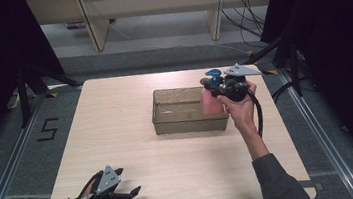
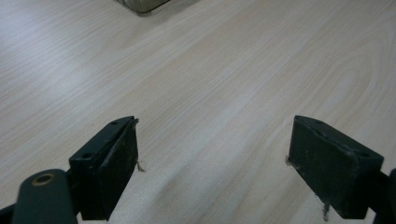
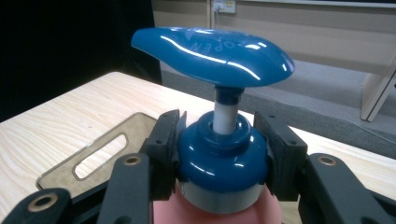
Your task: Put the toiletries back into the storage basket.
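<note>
The right gripper (image 1: 219,88) has a pink pump bottle (image 1: 211,101) clamped by its blue collar (image 3: 222,161), jaws closed snug on either side of it just under the pump head (image 3: 212,55). From where I stand the bottle hangs upright over the right end of the clear plastic bin (image 1: 167,122), which sits mid-table toward the far right. Can't tell whether the bottle's base is touching the bin's floor or hovering above it; looks raised, roughly at rim height, but the hand blocks that corner.

The left gripper (image 1: 125,196) rests near the front-left edge of the table (image 1: 116,116), w/ jaws spread wide and nothing btwn them, just bare wood under it and a corner of the bin far off.

Reads to me as the carry step, bottle in transit at the bin; whether going in or coming out I can't say. If it's going in, next move needs a straight lowering, keeping it vertical so it stands on the bin's floor, then easing the jaws apart w/o tipping it. Top-heavy pump, so a crooked release could knock it over
</note>
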A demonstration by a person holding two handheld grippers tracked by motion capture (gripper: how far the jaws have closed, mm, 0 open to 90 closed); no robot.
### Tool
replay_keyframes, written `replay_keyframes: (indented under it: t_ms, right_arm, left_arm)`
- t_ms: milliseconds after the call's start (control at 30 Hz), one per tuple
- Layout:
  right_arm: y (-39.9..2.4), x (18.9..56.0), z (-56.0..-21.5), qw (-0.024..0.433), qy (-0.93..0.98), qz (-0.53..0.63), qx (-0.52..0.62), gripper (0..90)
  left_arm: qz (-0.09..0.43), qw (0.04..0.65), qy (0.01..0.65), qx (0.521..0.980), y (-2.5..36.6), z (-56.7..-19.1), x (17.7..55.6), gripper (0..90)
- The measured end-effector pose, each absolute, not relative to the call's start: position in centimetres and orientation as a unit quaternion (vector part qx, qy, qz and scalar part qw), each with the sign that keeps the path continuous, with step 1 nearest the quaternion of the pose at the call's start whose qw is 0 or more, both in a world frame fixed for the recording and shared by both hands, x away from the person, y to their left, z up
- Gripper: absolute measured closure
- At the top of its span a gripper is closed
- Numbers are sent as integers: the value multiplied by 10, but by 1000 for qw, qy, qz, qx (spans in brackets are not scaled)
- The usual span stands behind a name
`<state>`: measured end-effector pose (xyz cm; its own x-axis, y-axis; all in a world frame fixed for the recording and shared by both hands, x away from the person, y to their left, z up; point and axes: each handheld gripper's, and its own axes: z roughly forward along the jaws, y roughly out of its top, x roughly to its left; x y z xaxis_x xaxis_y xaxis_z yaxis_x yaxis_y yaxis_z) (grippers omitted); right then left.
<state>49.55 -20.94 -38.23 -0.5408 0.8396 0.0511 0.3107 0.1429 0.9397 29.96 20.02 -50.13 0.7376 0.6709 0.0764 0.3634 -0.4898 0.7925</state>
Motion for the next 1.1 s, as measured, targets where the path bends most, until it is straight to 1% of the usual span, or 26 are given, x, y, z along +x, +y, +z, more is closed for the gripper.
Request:
replay_keyframes:
  t_ms: [167,233,267,433,467,600,633,767,800,900,967,1033,1067,1100]
  right_arm:
    - [-210,501,-391,255,715,509,407,536]
    - [-211,502,-392,262,715,506,405,536]
    - [-211,502,-395,250,712,507,415,537]
    - [-212,506,-400,253,717,504,409,536]
    - [-211,504,-400,250,715,499,421,536]
    - [-211,506,-403,256,717,500,413,536]
    - [-211,506,-403,251,718,498,416,536]
    - [-209,507,-407,249,721,497,414,536]
    - [-208,505,-407,245,718,494,425,536]
    - [-207,506,-409,246,719,493,424,536]
    - [-207,507,-410,248,720,495,418,537]
    - [-209,508,-412,254,717,495,420,536]
    - [-209,508,-413,248,719,495,420,536]
    - [-210,508,-413,250,720,490,423,536]
  left_arm:
    - [192,409,311,836,199,-501,300,155]
    - [193,409,309,837,199,-501,300,155]
    - [189,408,309,838,199,-502,299,155]
    - [193,408,309,838,199,-501,300,154]
    - [200,402,304,840,201,-501,300,154]
    - [197,406,306,838,200,-501,300,154]
    - [199,399,305,842,201,-500,300,154]
    - [197,404,304,840,201,-500,301,154]
    - [193,410,313,834,200,-501,299,154]
    - [189,415,314,832,199,-501,299,154]
    - [192,408,305,839,201,-499,300,154]
    - [189,415,314,833,199,-501,298,154]
    - [190,416,313,832,200,-501,299,154]
    - [192,407,305,839,201,-500,300,154]
